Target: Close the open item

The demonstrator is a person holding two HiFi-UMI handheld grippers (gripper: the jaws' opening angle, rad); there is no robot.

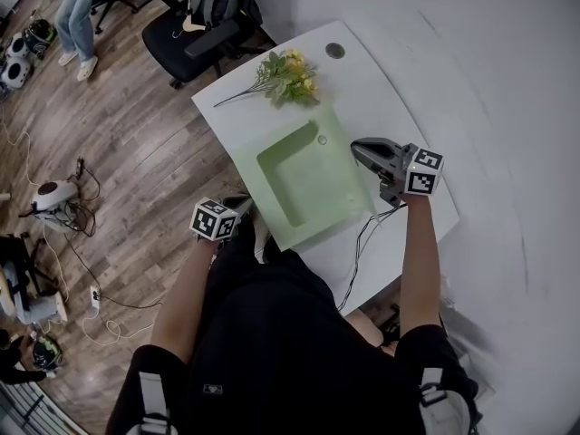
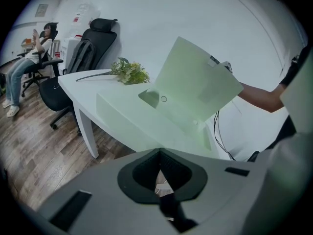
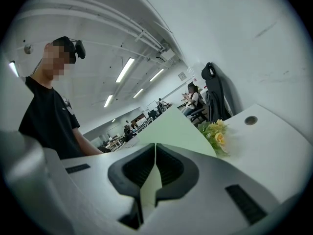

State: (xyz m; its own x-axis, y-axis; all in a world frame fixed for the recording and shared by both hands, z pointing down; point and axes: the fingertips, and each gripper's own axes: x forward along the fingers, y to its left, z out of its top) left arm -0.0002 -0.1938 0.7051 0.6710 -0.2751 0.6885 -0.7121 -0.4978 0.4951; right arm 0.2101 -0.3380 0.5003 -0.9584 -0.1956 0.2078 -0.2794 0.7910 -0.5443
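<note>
Green lid [image 3: 171,126] pinched by the right gripper [image 3: 155,155].

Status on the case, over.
Right gripper clamped on green lid, half raised. Left gripper shut, empty, short of table. Flowers clear of case.

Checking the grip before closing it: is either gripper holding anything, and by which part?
The right gripper is shut on the raised green lid, at its upper edge. The left gripper holds nothing.

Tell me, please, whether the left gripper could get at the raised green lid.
Probably yes: the left gripper hangs at the table's near edge, nothing stands between it and the lid, whose edge the right gripper pinches.
</note>
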